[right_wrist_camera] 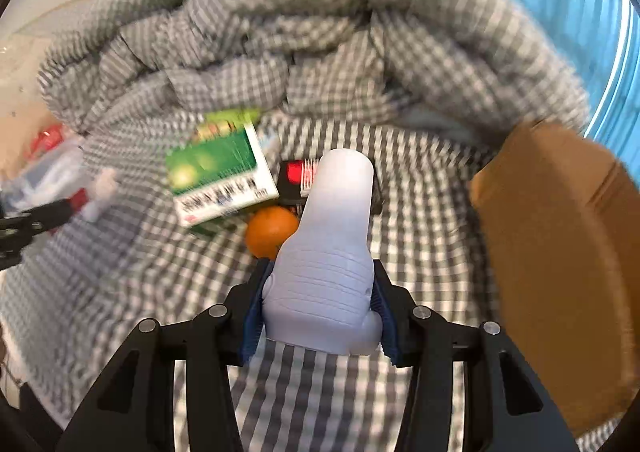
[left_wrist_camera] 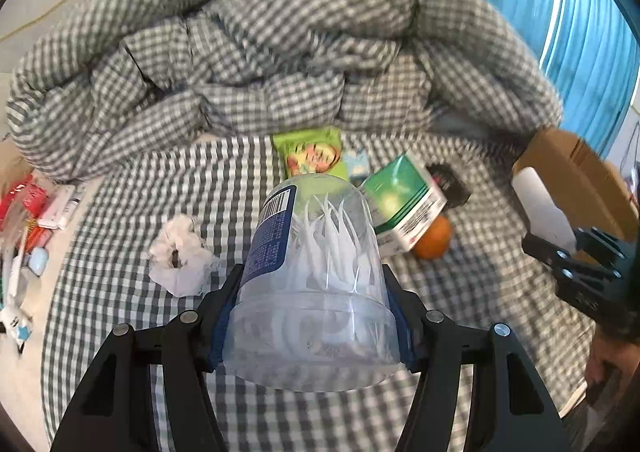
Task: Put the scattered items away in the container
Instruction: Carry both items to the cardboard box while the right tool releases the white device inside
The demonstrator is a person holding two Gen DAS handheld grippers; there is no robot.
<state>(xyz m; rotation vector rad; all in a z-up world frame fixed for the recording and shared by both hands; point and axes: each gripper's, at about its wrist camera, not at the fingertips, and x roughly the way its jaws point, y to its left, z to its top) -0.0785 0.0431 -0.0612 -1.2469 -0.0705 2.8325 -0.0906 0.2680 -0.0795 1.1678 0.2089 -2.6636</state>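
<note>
My left gripper [left_wrist_camera: 314, 316] is shut on a clear plastic jar of white floss picks [left_wrist_camera: 316, 272] and holds it above the checked bed. My right gripper [right_wrist_camera: 320, 312] is shut on a white plastic bottle [right_wrist_camera: 332, 244]; it also shows in the left wrist view [left_wrist_camera: 540, 207] beside the brown cardboard box [left_wrist_camera: 580, 175], which stands at the right [right_wrist_camera: 560, 260]. On the bed lie a green-and-white carton [left_wrist_camera: 404, 203], an orange [left_wrist_camera: 434, 242], a green snack packet [left_wrist_camera: 310, 155], a dark red-labelled packet [right_wrist_camera: 298, 179] and a crumpled white tissue [left_wrist_camera: 182, 256].
A bunched grey checked quilt [left_wrist_camera: 260, 51] fills the back of the bed. Red and white packets and small items [left_wrist_camera: 36, 211] lie at the left edge. A blue curtain [left_wrist_camera: 560, 3] hangs at the back right.
</note>
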